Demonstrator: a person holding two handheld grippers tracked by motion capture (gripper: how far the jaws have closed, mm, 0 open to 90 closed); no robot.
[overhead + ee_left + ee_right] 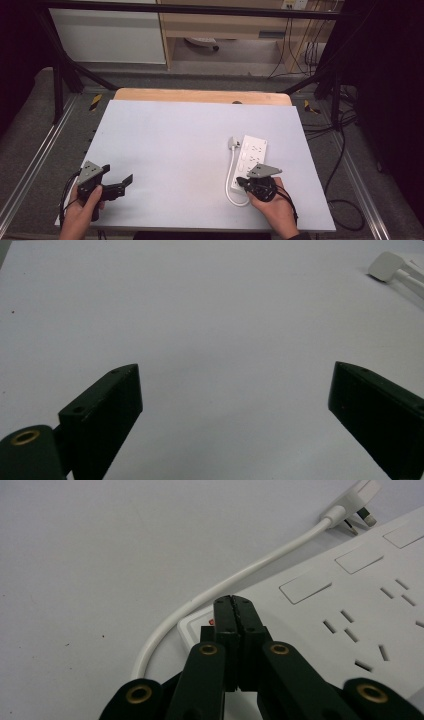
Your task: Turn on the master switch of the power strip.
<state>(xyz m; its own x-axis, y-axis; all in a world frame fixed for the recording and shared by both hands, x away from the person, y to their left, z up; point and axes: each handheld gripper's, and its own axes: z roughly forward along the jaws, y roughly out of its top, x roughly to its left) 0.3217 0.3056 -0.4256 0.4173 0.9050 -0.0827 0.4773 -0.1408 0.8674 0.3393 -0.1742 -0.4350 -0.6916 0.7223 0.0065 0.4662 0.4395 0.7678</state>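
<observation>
A white power strip (252, 152) lies on the right half of the white table sheet (175, 145). Its white cable (230, 172) loops from the near end round to a loose plug (233, 143) beside the strip. My right gripper (247, 181) is at the strip's near end. In the right gripper view its jaws (235, 600) are pressed together with nothing between them, tips over the near corner of the strip (360, 595) beside a small red spot. Whether they touch it I cannot tell. My left gripper (125, 184) rests near the front left, jaws wide apart (235, 370) over bare sheet.
The strip's cable (235, 580) curves left of the right gripper toward the plug (357, 495). The plug (387, 265) also lies far right in the left gripper view. A wooden table edge (200, 95) runs along the back. Black frame bars and floor cables (345, 150) flank the table.
</observation>
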